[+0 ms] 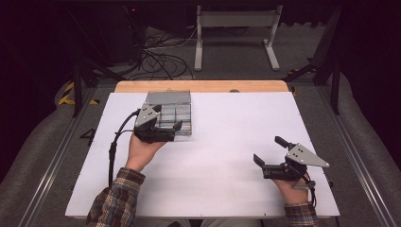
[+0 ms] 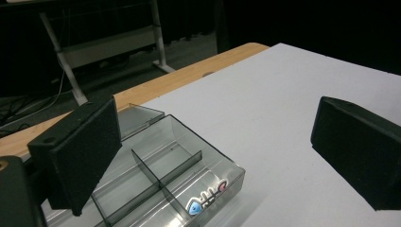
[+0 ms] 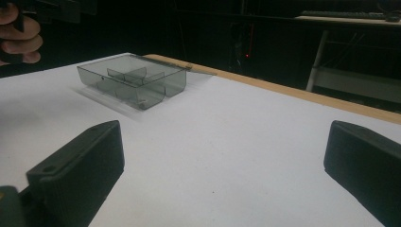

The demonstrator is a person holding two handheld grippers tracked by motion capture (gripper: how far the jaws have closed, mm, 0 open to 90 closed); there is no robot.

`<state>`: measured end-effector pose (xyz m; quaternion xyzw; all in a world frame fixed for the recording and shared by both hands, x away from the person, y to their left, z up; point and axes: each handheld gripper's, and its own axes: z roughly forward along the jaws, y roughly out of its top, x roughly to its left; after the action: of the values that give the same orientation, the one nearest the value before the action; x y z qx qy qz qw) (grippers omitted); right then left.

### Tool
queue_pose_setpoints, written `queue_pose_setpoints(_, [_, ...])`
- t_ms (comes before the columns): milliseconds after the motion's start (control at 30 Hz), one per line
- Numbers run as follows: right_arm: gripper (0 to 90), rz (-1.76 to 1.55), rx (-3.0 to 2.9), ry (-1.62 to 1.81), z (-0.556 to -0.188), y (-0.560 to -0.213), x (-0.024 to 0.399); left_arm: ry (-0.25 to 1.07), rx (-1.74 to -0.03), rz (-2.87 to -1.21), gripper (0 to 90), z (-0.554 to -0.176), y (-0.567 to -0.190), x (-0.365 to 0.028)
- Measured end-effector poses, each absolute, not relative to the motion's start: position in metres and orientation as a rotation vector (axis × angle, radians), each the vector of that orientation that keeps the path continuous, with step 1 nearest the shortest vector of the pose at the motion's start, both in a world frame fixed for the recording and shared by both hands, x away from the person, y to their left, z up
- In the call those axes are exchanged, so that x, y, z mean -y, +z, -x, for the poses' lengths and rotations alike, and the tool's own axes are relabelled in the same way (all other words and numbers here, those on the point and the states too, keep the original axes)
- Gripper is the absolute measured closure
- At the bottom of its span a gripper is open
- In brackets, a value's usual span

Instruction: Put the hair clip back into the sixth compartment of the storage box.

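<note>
Hovering over the near edge of a smoky clear plastic organizer box [image 1: 172,113], the left gripper [image 1: 166,122] has its two black jaws spread wide with nothing between them. No earlier moment is on hand to compare. The box sits on the white table sheet [image 1: 222,137] toward the far left, close to the strip of bare wooden edge [image 1: 201,86] at the back. In the left gripper view the box [image 2: 161,175] lies below and between the jaws, its thin dividers splitting it into several compartments, and a small blue and pink object [image 2: 204,198] lies in the compartment nearest the front wall; its lid lies open flat behind it. The right gripper [image 1: 270,152], held in the person's right hand [image 1: 291,189], stands well apart at the near right of the table, jaws likewise wide apart over bare sheet. From the right gripper view the box [image 3: 132,80] sits far off, upright.
</note>
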<state>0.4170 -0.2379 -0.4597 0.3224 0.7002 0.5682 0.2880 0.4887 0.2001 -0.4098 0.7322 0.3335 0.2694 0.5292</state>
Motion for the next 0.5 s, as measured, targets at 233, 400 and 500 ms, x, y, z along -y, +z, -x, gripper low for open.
queue_pose_setpoints(233, [0.0, -0.865, -1.866, 1.529, -0.417, -0.46, 0.239, 0.656, -0.768, -1.722, 3.3, -0.474, -0.409, -0.206])
queue_pose_setpoints(400, [0.0, -0.872, -1.865, 1.536, -0.417, -0.46, 0.24, 0.661, -0.755, -1.691, 3.3, -0.465, -0.409, -0.213])
queue_pose_setpoints(500, [0.0, -0.879, -1.859, 1.533, -0.417, -0.46, 0.24, 0.658, -0.755, -1.684, 3.3, -0.461, -0.41, -0.217])
